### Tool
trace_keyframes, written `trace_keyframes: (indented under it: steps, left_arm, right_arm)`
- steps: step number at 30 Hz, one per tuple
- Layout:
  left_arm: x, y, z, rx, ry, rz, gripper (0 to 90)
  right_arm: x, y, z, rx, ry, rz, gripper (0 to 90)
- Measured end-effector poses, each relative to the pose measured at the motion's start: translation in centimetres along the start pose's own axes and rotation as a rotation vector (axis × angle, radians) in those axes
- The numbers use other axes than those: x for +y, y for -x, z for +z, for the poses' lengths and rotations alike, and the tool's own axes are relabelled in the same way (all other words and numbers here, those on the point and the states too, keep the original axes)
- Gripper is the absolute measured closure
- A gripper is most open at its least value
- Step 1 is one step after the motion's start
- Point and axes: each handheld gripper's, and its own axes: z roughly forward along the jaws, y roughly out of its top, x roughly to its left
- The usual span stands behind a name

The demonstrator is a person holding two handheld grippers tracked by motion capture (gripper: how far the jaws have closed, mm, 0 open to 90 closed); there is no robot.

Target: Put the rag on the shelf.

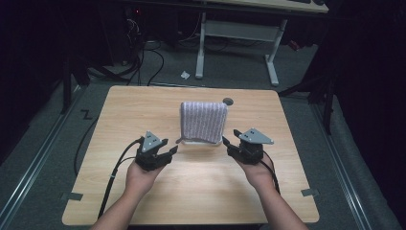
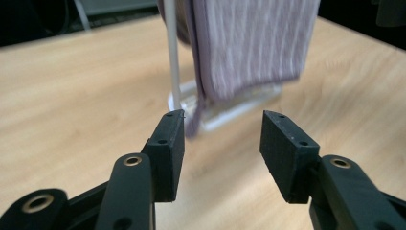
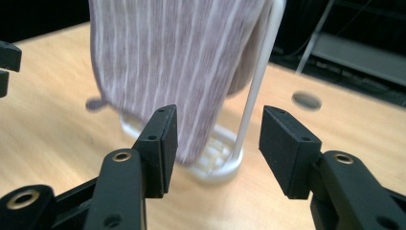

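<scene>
On the wooden surface (image 1: pixel 119 124), the left claw (image 1: pixel 168 147) sits at about seven o'clock from the centre, jaws wide and holding nothing. At centre a purple striped towel (image 1: pixel 203 120) hangs over a white rack (image 3: pixel 249 100), its lower edge just above the rack's base. At five o'clock, the right claw (image 1: pixel 230 139) is likewise spread wide and empty, near the towel.

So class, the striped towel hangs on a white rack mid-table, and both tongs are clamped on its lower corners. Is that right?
Not quite. The towel does hang on the white rack, but both tongs are open and apart from it: the left tongs and right tongs show this in their gripper views.
</scene>
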Motion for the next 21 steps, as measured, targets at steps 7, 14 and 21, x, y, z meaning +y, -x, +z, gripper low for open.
trace_keyframes:
  steps: [7, 14, 21]
  left_arm:
    - [-2.9, 0.7, -0.1, -0.05, -0.093, 0.025, 49.3]
    - [-6.3, 0.6, -2.5, -0.058, -0.106, 0.024, 46.7]
    - [-8.6, -0.1, -4.8, -0.063, -0.074, -0.116, 47.6]
  right_arm:
    - [-3.6, -1.2, 0.3, 0.009, -0.069, -0.004, 46.7]
    - [-7.4, -2.9, -0.4, 0.002, -0.135, -0.04, 45.0]
    - [-9.2, -4.0, -2.5, 0.031, -0.183, -0.063, 44.6]
